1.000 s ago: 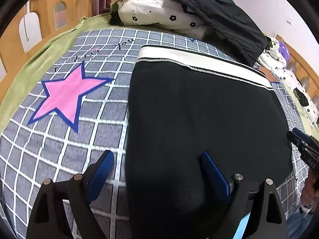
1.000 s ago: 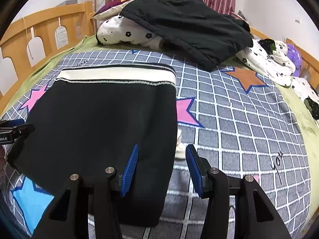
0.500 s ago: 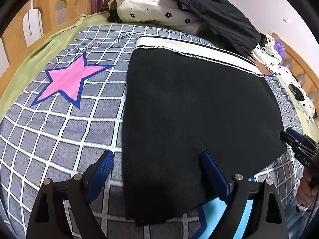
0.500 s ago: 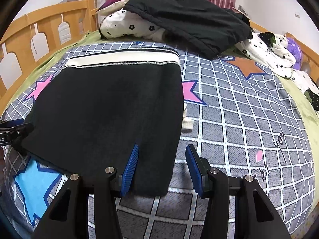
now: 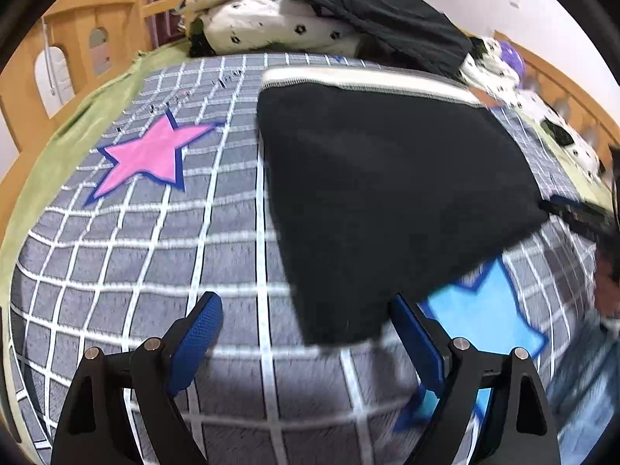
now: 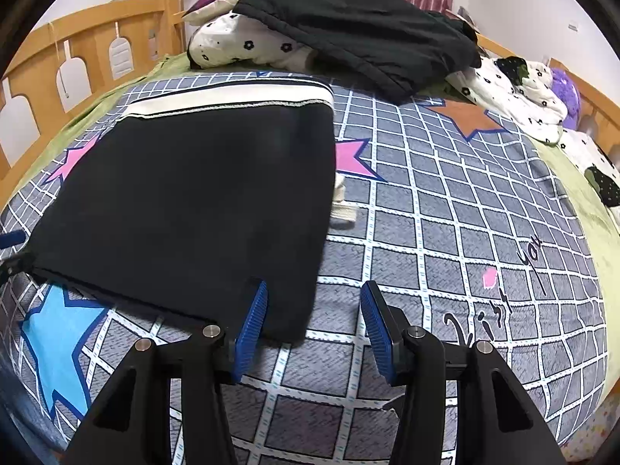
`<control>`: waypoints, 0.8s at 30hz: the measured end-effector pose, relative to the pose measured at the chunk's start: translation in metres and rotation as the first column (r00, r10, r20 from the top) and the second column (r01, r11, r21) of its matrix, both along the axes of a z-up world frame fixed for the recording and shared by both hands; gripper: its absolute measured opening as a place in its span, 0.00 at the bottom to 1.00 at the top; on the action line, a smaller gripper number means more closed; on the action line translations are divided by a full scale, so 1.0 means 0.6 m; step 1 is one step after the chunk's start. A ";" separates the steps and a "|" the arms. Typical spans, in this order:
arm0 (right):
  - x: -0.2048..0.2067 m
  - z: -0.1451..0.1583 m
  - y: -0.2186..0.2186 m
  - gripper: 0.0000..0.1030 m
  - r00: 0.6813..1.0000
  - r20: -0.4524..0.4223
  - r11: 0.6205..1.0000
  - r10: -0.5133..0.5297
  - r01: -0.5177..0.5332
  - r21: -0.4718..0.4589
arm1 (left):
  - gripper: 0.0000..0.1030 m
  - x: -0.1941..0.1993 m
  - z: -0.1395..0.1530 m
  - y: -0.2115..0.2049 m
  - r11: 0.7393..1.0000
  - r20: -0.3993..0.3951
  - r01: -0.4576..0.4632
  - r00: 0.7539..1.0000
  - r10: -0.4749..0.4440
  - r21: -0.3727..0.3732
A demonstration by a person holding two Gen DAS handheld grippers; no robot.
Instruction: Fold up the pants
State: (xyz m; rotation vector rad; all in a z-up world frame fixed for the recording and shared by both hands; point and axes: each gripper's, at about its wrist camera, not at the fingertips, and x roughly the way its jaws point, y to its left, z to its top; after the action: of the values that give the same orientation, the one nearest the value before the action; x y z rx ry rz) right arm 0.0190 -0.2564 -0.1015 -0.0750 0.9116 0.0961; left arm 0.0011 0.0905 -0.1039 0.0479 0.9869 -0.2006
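Note:
Black pants (image 5: 387, 193) with a white waistband (image 5: 364, 79) at the far end lie folded flat on the grey checked bedspread (image 5: 155, 248). My left gripper (image 5: 306, 310) hovers just short of their near left corner. Its jaws are closing from a wide gap, and the corner sits ahead of the blue pads, untouched. In the right wrist view the pants (image 6: 193, 201) fill the left half. My right gripper (image 6: 314, 294) stands half open over their near right corner, pads off the cloth. A white cord end (image 6: 343, 205) sticks out at the right edge.
A black jacket (image 6: 360, 31) lies over a flowered quilt (image 6: 248, 44) at the head of the bed. More flowered bedding (image 6: 515, 97) sits at the right. A wooden rail (image 6: 77, 50) runs along the left, and green sheet (image 5: 66, 135) borders the bedspread.
Both grippers have drawn back toward the near edge, so the pants' near hem, first under the left fingers, now lies ahead of them. The left view has rolled slightly.

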 end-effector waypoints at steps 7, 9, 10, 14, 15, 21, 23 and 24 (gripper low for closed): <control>0.000 -0.001 0.004 0.47 1.000 0.008 1.000 0.006 -0.006 -0.017 | 0.58 -0.021 -0.019 -0.021 0.992 0.016 0.045 0.999 -0.047 0.116; 0.001 -0.002 0.006 0.47 1.000 0.008 1.000 0.010 -0.010 -0.026 | 0.57 -0.019 -0.016 -0.017 0.995 0.011 0.030 0.999 -0.031 0.097; 0.001 -0.003 0.006 0.47 1.000 0.006 1.000 0.011 -0.011 -0.026 | 0.56 -0.019 -0.016 -0.015 0.996 0.008 0.023 1.000 -0.024 0.087; -0.003 -0.007 0.001 0.47 1.000 -0.005 1.000 0.008 -0.008 -0.016 | 0.52 -0.023 -0.014 -0.016 0.997 0.004 -0.004 1.000 0.004 0.071; -0.006 -0.006 -0.003 0.47 1.000 -0.008 1.000 -0.002 0.002 -0.008 | 0.49 -0.025 -0.012 -0.018 0.997 0.007 -0.010 1.000 0.009 0.071; -0.029 0.020 -0.008 0.47 0.999 0.005 0.999 -0.042 0.041 0.034 | 0.21 -0.027 0.004 -0.042 0.998 0.040 -0.039 0.998 0.037 0.045; -0.042 0.034 -0.003 0.47 0.999 0.022 0.998 -0.044 0.043 0.042 | 0.21 -0.033 0.014 -0.049 0.998 0.047 -0.047 0.998 0.045 0.043; -0.050 0.042 0.000 0.47 0.998 0.034 0.998 -0.046 0.045 0.039 | 0.21 -0.035 0.017 -0.047 0.998 0.041 -0.055 0.998 0.054 0.035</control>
State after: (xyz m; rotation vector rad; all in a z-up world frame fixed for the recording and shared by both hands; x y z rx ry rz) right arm -0.0108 -0.2566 -0.0765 -0.0204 0.8756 0.0701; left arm -0.0197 0.0621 -0.0935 0.0576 0.9508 -0.1314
